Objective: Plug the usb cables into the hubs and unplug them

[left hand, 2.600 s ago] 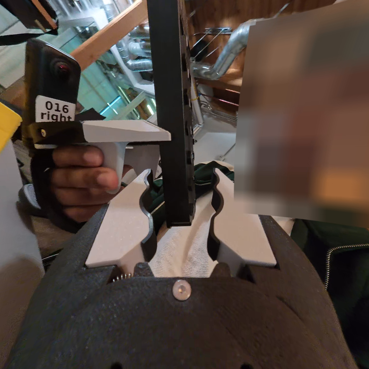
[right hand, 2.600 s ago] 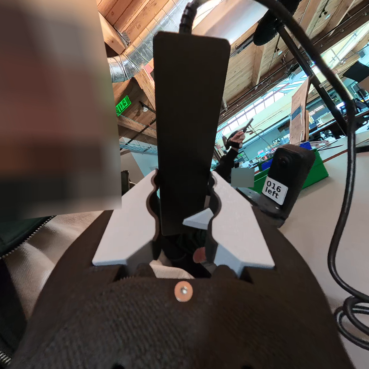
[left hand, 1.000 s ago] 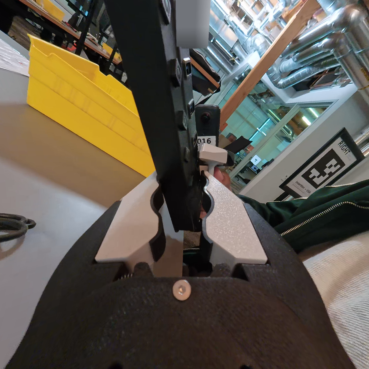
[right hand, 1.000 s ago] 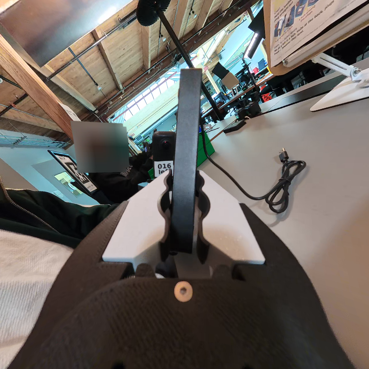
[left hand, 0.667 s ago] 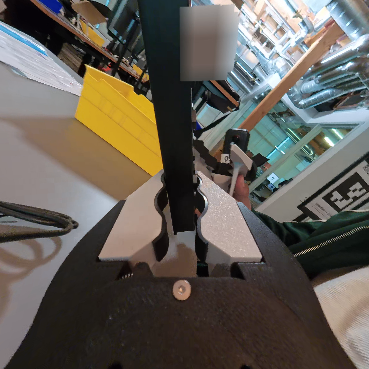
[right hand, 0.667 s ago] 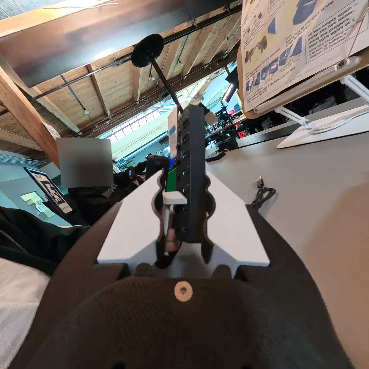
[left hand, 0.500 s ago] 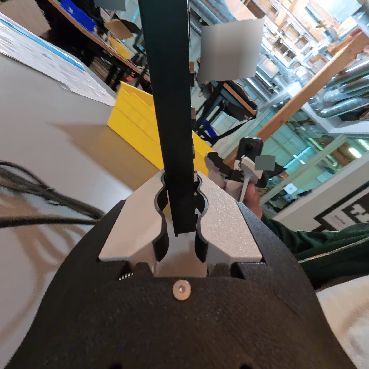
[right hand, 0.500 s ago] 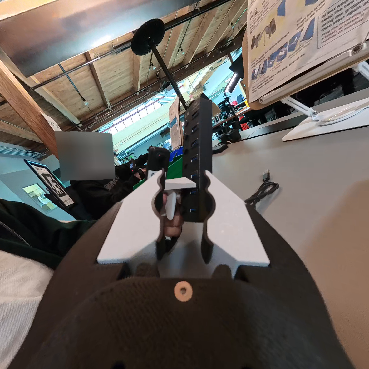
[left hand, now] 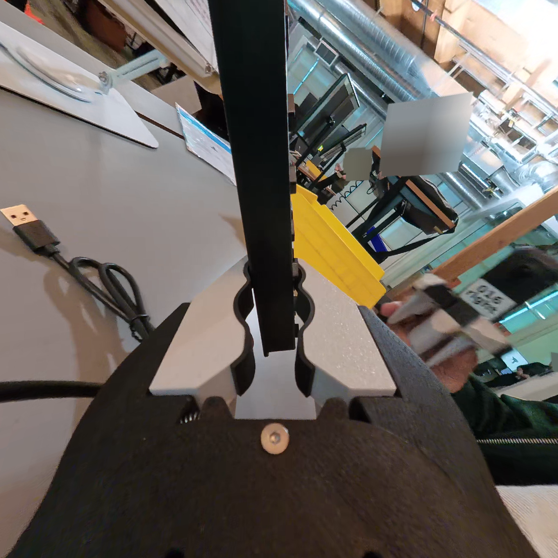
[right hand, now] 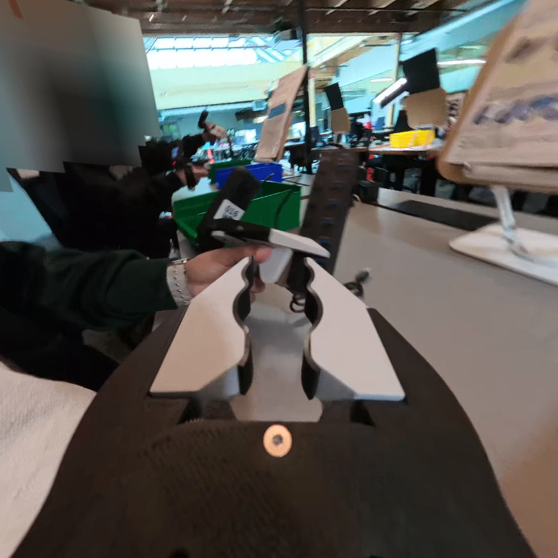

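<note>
My left gripper (left hand: 273, 271) is shut on the lower end of a long black USB hub (left hand: 256, 181), which stands upright above the grey table. A black USB cable (left hand: 108, 290) lies coiled on the table to its left, with its plug (left hand: 21, 216) free. My right gripper (right hand: 276, 271) is open and empty, drawn back from the hub. In the right wrist view the hub (right hand: 329, 205) leans ahead, held by the left gripper (right hand: 271, 241), with the cable (right hand: 357, 280) on the table beyond. The right gripper (left hand: 447, 314) shows blurred at the right of the left wrist view.
A yellow bin (left hand: 332, 259) stands behind the hub. A green bin (right hand: 271, 205) sits on the table's far left. A white stand base (right hand: 513, 253) holds a board at the right. A thick black cord (left hand: 45, 389) runs in from the left.
My right gripper has opened, let go of the hub and pulled back. My left gripper has swung with the hub over the table, and the coiled USB cable has come into its view.
</note>
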Tool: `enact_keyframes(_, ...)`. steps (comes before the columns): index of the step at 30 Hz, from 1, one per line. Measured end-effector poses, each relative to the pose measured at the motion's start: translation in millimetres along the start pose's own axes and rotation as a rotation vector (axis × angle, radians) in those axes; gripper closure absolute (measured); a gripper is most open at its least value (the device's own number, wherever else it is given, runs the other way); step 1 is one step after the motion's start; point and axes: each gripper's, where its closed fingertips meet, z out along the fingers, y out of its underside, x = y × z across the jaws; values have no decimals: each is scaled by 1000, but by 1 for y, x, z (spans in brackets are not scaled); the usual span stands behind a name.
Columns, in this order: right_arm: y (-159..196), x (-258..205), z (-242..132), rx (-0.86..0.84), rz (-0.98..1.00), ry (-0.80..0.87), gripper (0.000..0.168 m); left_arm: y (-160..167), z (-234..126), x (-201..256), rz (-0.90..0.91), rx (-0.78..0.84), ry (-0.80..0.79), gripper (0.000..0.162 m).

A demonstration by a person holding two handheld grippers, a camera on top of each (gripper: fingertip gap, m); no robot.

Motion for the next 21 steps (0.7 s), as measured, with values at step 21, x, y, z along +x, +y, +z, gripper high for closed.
enact_keyframes(21,12,-165,381,-630,-273,-557,130,-25,-10,-46,-163,82,53,141)
